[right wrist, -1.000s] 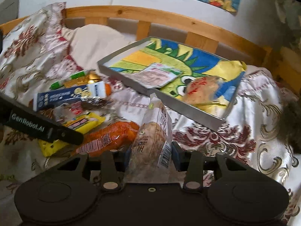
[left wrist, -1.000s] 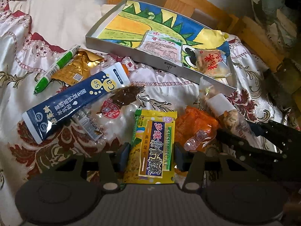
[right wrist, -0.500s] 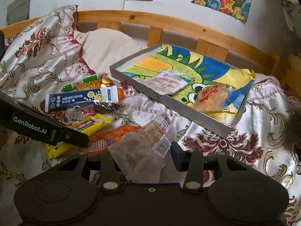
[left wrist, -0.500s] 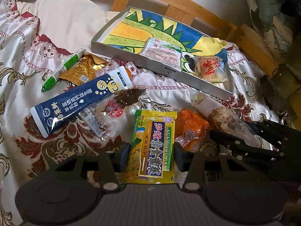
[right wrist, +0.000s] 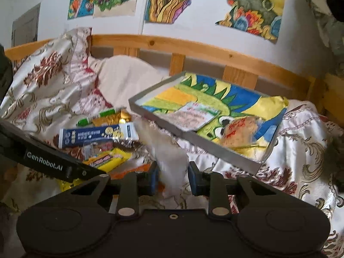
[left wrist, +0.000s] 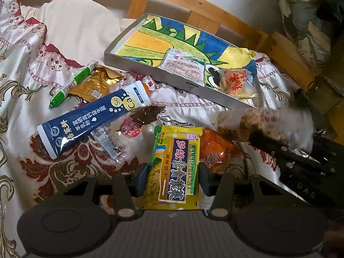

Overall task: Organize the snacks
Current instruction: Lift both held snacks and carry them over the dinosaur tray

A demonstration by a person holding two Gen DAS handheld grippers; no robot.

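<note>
Floral satin covers the bed [left wrist: 25, 68], with a wooden rail behind it. From the left wrist view, the left claw [left wrist: 173, 177] stands open around the lower end of a yellow packet [left wrist: 177, 167], its pads just beside the packet's edges. An orange pack [left wrist: 215, 148] lies just right of it, a blue tube [left wrist: 90, 121] and a green stick [left wrist: 71, 85] further left. The tray [left wrist: 150, 69] with its dinosaur drawing sits beyond, holding a white sachet [left wrist: 182, 65] and a red-printed bag [left wrist: 235, 82]. At the right edge the right claw [left wrist: 253, 136] holds a clear bag [left wrist: 264, 124], blurred, above the bedcover.

From the right wrist view, the right claw [right wrist: 173, 179] is closed on that clear bag [right wrist: 169, 157], which stands up between the pads, smeared by motion. The tray [right wrist: 189, 137] lies ahead to the right, the sachet [right wrist: 193, 118] and red-printed bag [right wrist: 240, 132] inside. Left of the bag lie the blue tube [right wrist: 99, 135] and yellow packet [right wrist: 107, 161], partly behind the left claw's arm.
</note>
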